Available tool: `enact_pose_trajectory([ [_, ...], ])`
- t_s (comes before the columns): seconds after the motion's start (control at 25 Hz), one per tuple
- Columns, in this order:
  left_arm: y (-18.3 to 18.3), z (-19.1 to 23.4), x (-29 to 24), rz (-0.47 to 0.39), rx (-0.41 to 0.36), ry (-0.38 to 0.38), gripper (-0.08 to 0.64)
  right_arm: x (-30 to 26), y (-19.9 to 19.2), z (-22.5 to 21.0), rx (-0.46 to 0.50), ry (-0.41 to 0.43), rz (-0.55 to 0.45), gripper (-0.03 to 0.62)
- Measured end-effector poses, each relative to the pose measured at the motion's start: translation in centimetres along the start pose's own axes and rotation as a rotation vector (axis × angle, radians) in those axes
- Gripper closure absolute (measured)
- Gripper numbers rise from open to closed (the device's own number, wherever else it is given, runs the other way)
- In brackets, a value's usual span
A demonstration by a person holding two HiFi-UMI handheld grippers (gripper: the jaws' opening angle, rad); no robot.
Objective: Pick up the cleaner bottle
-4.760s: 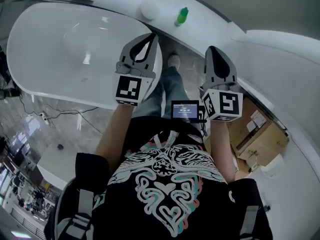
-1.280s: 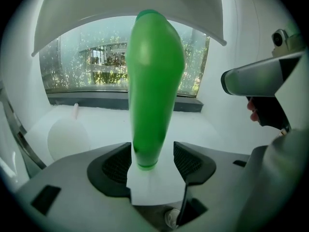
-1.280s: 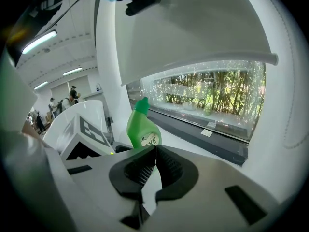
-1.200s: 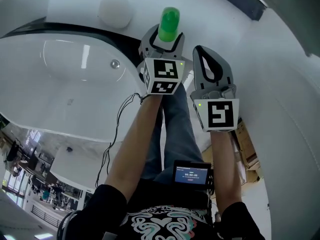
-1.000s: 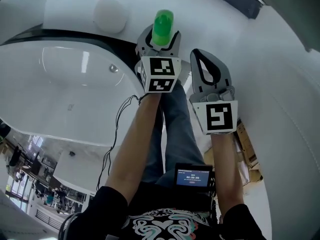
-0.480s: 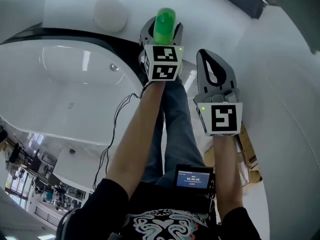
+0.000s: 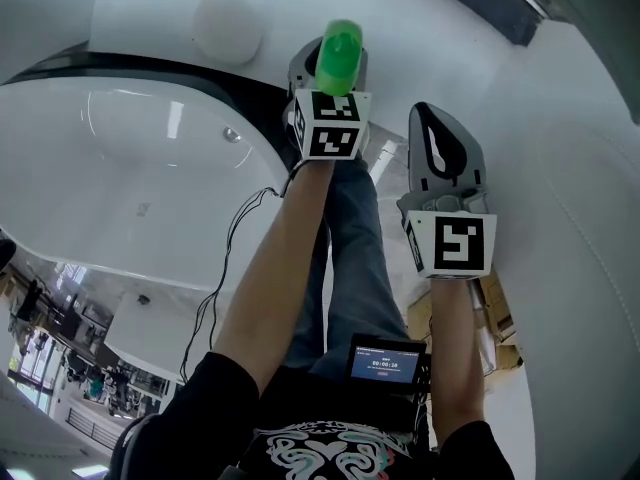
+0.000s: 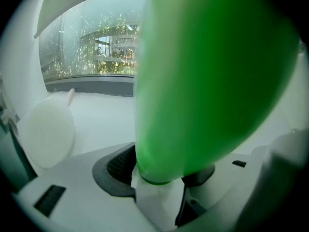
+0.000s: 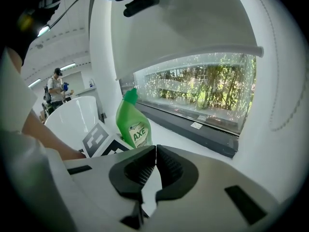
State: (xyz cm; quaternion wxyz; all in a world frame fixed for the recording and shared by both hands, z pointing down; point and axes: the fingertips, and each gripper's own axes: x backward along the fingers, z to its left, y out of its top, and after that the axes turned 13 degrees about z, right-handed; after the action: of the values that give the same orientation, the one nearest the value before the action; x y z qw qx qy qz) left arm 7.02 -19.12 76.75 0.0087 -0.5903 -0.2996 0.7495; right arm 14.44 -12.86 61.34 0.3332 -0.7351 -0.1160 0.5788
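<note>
Left tongs (image 8: 161, 170): just been closing, ribbed black pads now against smooth green plastic cleaner bottle (image 8: 207, 71), upright on glossy white counter (image 7: 440, 38). Right tongs (image 9: 155, 166): pads pressed together, empty, just beside. Matte white ball (image 7: 227, 26) near bottle.

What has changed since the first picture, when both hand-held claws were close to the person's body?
The left gripper reached forward to the green plastic cleaner bottle on the white ledge; its jaws have just been closing, and the pads now seem to press its sides. The right gripper came forward too, shut and empty throughout. The bottle still stands beside the white round object, not lifted.
</note>
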Motion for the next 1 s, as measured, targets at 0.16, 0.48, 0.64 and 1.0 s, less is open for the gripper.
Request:
enact_pose_trajectory([
  [0.16, 0.3, 0.2, 0.1, -0.018, 0.001, 0.029, 0.322, 0.1, 0.0, -0.2, -0.005, -0.007, -0.002, 0.565],
  [0.48, 0.5, 0.3, 0.3, -0.026, -0.033, 0.035, 0.336, 0.3, 0.0, -0.6, 0.000, -0.016, -0.003, 0.565],
  [0.64, 0.3, 0.2, 0.3, -0.027, -0.049, 0.030, 0.340, 0.6, 0.0, -0.7, 0.002, -0.021, -0.006, 0.565],
  [1.0, 0.7, 0.6, 1.2, -0.034, -0.052, -0.048, 0.347, 0.8, 0.1, -0.1, 0.016, -0.013, -0.011, 0.565],
])
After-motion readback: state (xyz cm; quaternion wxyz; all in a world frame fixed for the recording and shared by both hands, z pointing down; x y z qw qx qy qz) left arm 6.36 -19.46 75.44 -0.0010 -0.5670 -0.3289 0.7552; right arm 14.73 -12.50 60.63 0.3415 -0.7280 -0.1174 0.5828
